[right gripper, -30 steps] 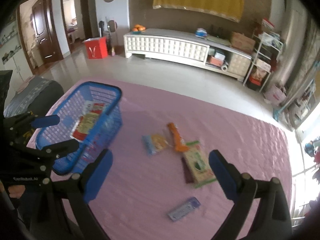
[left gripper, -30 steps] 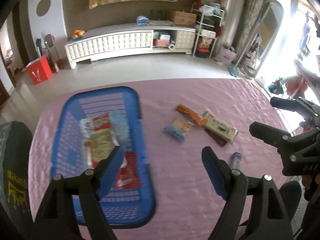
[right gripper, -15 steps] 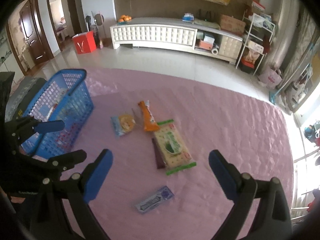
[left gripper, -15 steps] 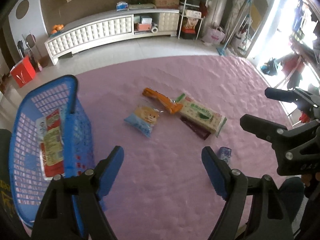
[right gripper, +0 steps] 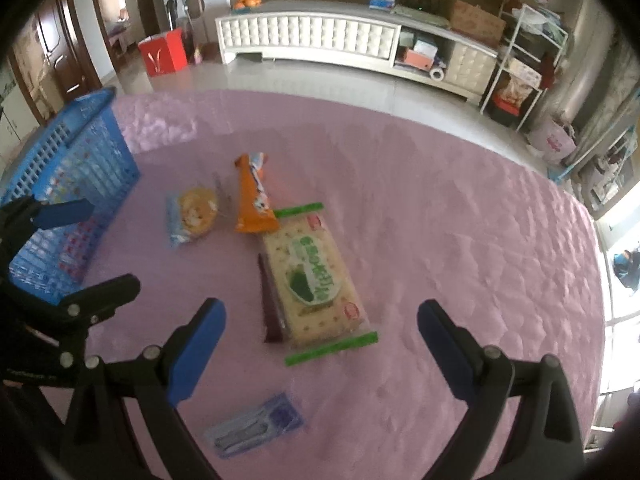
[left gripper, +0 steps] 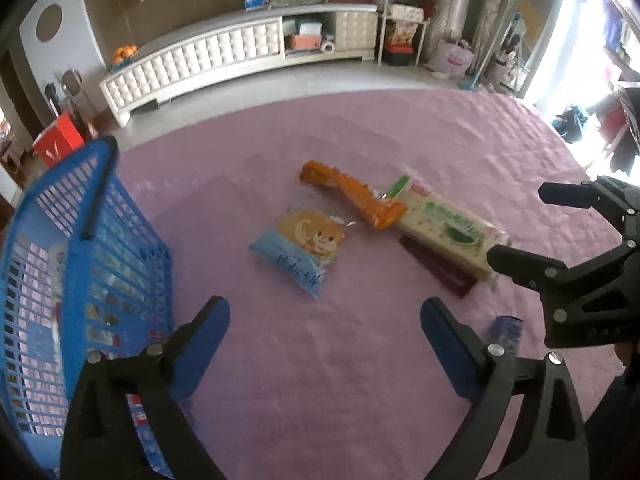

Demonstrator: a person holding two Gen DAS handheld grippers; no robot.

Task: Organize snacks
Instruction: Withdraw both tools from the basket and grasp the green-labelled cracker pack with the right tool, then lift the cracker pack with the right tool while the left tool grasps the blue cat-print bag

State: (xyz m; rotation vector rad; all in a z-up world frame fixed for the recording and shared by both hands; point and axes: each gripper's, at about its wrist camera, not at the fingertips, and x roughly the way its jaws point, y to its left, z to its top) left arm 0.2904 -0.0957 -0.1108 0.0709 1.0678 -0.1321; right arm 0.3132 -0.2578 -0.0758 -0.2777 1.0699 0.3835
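Observation:
On the pink cloth lie a light blue snack bag (left gripper: pixel 298 246) (right gripper: pixel 192 214), an orange snack stick (left gripper: pixel 352 196) (right gripper: pixel 252 196), a green-and-cream cracker pack (left gripper: pixel 448 236) (right gripper: pixel 316 276) over a dark maroon bar (left gripper: pixel 438 272) (right gripper: pixel 270 304), and a small blue packet (left gripper: pixel 507 330) (right gripper: pixel 256 426). A blue basket (left gripper: pixel 100 200) (right gripper: pixel 84 148) with snacks inside stands at the left. My left gripper (left gripper: pixel 324 332) is open and empty, above the cloth near the snack bag. My right gripper (right gripper: pixel 320 336) is open and empty, over the cracker pack's near end.
A long white cabinet (left gripper: pixel 224 56) (right gripper: pixel 320 36) runs along the far wall across bare floor. A red box (right gripper: pixel 162 52) stands on the floor at the left. Shelving (right gripper: pixel 528 56) is at the right. The table's edge lies toward the bright window on the right.
Both grippers have swung right, away from the basket, and come closer to the loose snacks. Both stayed open and empty.

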